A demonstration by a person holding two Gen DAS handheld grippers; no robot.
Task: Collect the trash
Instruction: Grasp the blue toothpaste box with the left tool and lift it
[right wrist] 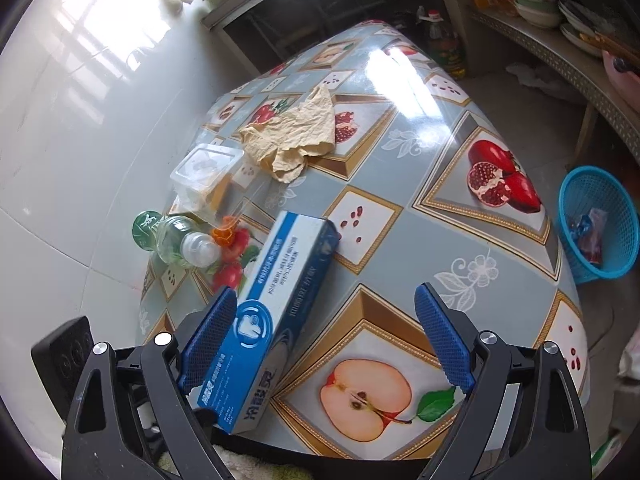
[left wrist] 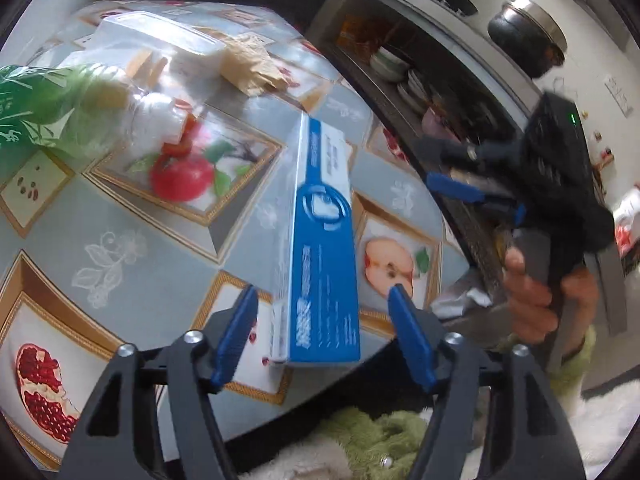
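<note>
- The blue box point(left wrist: 320, 248) is straddled by the left tool point(left wrist: 324, 336), jaws apart and unclamped, for pickup.
- The right tool point(right wrist: 324, 344) is held open and empty beside it.

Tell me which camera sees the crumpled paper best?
The right wrist view: the crumpled paper lies fully in sight and sharp on the table. The left wrist view shows it only small, blurred and far away.

Table point(right wrist: 460, 240) with box point(right wrist: 272, 312), bottle point(right wrist: 180, 240), paper point(right wrist: 296, 136)
</note>
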